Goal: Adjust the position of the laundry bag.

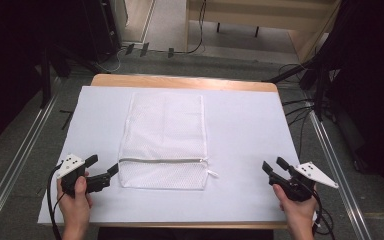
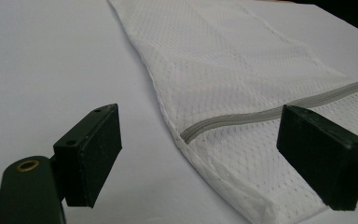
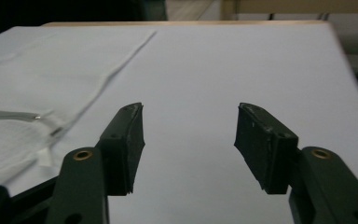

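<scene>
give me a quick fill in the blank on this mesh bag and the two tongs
1. The white mesh bag lies flat with its grey zipper fully ____.
2. The left tongs sit beside the bag's ____ edge in the high view.
3. The jaws of the right tongs stand ____, holding nothing.
4. The zipper runs near the bag's end ____ the person.

Missing words: closed; left; open; nearest

White mesh-cloth bag (image 1: 163, 140) (matt) — grey zipper (image 1: 161, 160)

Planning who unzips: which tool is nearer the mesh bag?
Left. The left tool sits right beside the mesh bag, at its near left corner; the right tool is well off to its right.
</scene>
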The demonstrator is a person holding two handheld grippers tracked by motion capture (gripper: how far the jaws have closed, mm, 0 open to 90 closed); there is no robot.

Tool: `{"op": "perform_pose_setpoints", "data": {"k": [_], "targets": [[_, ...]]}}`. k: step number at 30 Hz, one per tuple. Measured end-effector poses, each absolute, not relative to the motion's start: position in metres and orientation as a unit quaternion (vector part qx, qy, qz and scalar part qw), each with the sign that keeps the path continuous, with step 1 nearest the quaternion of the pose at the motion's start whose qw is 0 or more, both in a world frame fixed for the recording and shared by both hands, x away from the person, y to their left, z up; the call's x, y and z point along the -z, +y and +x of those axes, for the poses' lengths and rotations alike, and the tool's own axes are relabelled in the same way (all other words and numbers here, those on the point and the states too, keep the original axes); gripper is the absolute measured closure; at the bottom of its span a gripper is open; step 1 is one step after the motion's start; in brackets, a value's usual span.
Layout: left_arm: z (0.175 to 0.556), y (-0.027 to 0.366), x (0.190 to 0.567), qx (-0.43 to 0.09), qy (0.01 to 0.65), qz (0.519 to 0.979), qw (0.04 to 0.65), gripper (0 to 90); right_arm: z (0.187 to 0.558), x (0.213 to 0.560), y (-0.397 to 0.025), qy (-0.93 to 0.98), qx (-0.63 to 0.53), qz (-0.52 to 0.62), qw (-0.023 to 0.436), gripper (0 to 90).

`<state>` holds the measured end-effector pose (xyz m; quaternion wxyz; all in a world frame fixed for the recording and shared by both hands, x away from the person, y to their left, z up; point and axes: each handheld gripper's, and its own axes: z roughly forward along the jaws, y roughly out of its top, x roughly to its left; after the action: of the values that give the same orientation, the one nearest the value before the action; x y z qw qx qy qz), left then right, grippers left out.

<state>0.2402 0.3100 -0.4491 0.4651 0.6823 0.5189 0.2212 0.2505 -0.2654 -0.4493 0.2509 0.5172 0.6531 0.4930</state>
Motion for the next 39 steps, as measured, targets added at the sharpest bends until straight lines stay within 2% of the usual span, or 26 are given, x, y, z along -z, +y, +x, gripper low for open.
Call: {"op": "perform_pose_setpoints", "data": {"k": [3, 5, 7, 10, 15, 20, 21, 24, 31, 34, 35, 39], "targets": [[0.240, 0.310, 0.449, -0.219, 0.520, 0.677, 0.472, 14.1, 0.261, 0.447, -0.247, 0.669, -0.499, 0.506, 0.218, 49.1], [0.241, 0.311, 0.450, -0.218, 0.521, 0.678, 0.471, 14.1, 0.268, 0.445, -0.229, 0.686, -0.484, 0.498, 0.216, 51.4], [0.242, 0.311, 0.450, -0.216, 0.521, 0.679, 0.470, 14.1, 0.272, 0.445, -0.218, 0.696, -0.477, 0.491, 0.217, 51.9], [0.239, 0.312, 0.451, -0.218, 0.519, 0.682, 0.467, 14.1, 0.284, 0.441, -0.181, 0.712, -0.476, 0.477, 0.198, 52.2], [0.235, 0.317, 0.451, -0.218, 0.523, 0.679, 0.467, 14.1, 0.296, 0.441, -0.153, 0.720, -0.477, 0.472, 0.175, 52.0], [0.233, 0.320, 0.451, -0.218, 0.527, 0.674, 0.469, 14.2, 0.304, 0.447, -0.125, 0.741, -0.459, 0.463, 0.160, 45.4], [0.232, 0.320, 0.452, -0.218, 0.526, 0.676, 0.468, 14.2, 0.306, 0.450, -0.116, 0.748, -0.448, 0.463, 0.159, 40.1], [0.232, 0.319, 0.452, -0.218, 0.526, 0.677, 0.467, 14.2, 0.307, 0.455, -0.110, 0.755, -0.437, 0.466, 0.147, 35.9], [0.231, 0.319, 0.452, -0.216, 0.525, 0.678, 0.467, 14.3, 0.306, 0.468, -0.099, 0.763, -0.422, 0.474, 0.122, 34.5], [0.232, 0.319, 0.452, -0.216, 0.526, 0.678, 0.466, 14.3, 0.303, 0.474, -0.093, 0.772, -0.405, 0.473, 0.129, 38.4], [0.232, 0.319, 0.452, -0.217, 0.527, 0.677, 0.466, 14.3, 0.301, 0.479, -0.090, 0.774, -0.390, 0.480, 0.136, 45.5], [0.232, 0.318, 0.452, -0.215, 0.527, 0.677, 0.466, 14.3, 0.298, 0.479, -0.087, 0.777, -0.381, 0.478, 0.151, 56.7]]}}
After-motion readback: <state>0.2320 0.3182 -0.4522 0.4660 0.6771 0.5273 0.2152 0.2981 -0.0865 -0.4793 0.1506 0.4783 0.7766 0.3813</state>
